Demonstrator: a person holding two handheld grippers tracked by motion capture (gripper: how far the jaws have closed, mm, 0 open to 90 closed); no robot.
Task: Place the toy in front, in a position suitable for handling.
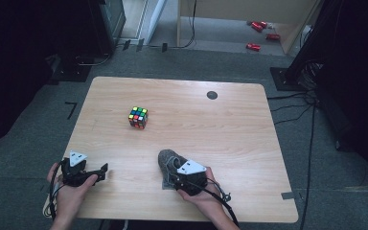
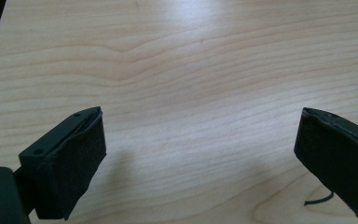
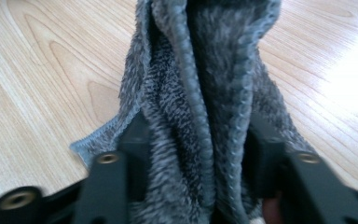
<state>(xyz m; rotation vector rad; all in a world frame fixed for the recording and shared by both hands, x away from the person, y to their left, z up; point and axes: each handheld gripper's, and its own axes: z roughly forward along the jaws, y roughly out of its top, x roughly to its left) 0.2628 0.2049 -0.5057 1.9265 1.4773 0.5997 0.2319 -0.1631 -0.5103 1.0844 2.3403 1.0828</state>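
Pale wood table (image 1: 230, 143) is carrying two loose things: a grey towel (image 1: 168, 160) bunched near your edge and a puzzle cube (image 1: 138, 117) well apart from it, farther up the board. You are holding your right gripper (image 1: 179, 178) on the near end of the towel; in the right gripper view its jaws are pressing in on a gathered fold of the towel (image 3: 200, 93) from both sides, so it is gripping cloth. Your left gripper (image 1: 100, 171) is resting near the table's left corner, jaws standing wide apart over bare wood (image 2: 196, 93), holding nothing. Risk, as judged: the grip is sitting on a thick bunch of folds, not on one clean edge, so a lift may be bringing the whole wad up in a lump, or the outer layers may be slipping free. Dragging the towel forward could also be sweeping it toward the cube. The towel's free part is lying ahead of the fingers (image 3: 135, 140), running away from you across the wood.
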